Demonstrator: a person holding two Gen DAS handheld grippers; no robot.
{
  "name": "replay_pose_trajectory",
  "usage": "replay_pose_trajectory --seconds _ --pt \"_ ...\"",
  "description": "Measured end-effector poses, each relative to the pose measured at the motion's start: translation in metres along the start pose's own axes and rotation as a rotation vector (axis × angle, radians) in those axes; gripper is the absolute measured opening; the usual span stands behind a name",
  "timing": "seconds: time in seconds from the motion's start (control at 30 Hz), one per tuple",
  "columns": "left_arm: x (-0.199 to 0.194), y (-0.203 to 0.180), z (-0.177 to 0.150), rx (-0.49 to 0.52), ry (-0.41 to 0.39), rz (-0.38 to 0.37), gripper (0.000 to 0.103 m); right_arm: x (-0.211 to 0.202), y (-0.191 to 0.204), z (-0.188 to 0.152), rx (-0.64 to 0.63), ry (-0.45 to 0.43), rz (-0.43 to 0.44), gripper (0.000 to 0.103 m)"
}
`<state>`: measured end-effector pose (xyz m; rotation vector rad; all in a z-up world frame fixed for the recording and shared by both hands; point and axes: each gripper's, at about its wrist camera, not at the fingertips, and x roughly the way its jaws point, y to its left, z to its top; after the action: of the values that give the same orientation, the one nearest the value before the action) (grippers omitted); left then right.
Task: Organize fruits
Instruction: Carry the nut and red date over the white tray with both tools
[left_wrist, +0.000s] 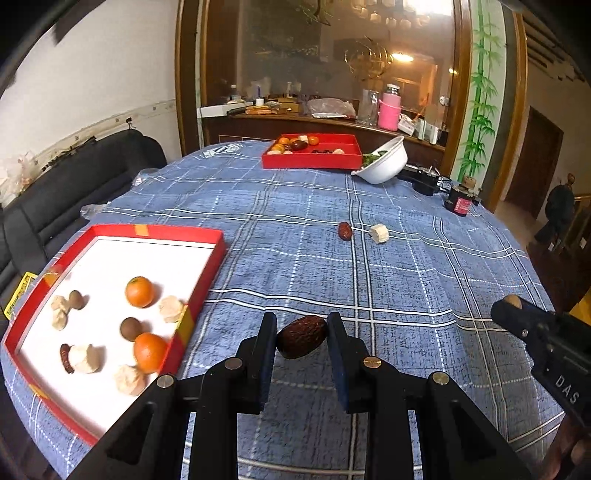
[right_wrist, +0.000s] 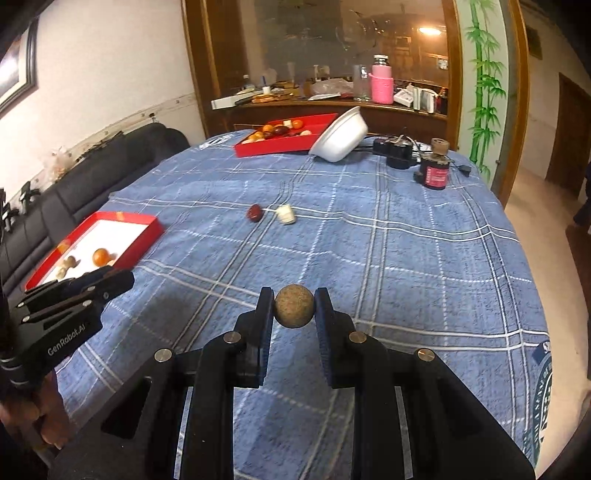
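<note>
The left gripper pinches a wrinkled red date just right of the near red tray (apparently its destination). The right gripper clamps a round tan fruit above the blue cloth, likely headed there too.

Tray w/ fruit left; date, far tray behind

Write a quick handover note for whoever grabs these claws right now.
Left claw: shut on a wrinkled red date.
Right claw: shut on a round brown longan.
Near red tray: two oranges, longans, a date and pale chunks already in.
Left: drop both held fruits, then fetch the loose date and pale chunk mid-table. Far red tray also holds fruit, beside a tipped white bowl.
</note>
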<state>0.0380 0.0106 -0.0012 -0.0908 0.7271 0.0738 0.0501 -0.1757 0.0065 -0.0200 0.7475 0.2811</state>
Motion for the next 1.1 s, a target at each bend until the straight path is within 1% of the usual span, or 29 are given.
replay_pose_trajectory --seconds 0.33,0.63,0.87,1.1 --pt "-0.015 0.025 -0.007 -0.045 -0.004 0.03 0.026 -0.007 0.032 -0.007 -0.049 -0.002 0.053 0.021" --pt "-0.022 0.05 -0.011 -0.088 -0.004 0.055 0.026 -0.01 0.054 -0.007 -0.092 -0.004 0.088 0.021" --pt "-0.025 0.075 -0.013 -0.129 -0.006 0.111 0.026 -0.009 0.074 -0.003 -0.124 -0.009 0.129 0.021" --pt "-0.028 0.102 -0.014 -0.173 -0.005 0.167 0.026 0.0 0.106 0.006 -0.172 -0.01 0.188 0.021"
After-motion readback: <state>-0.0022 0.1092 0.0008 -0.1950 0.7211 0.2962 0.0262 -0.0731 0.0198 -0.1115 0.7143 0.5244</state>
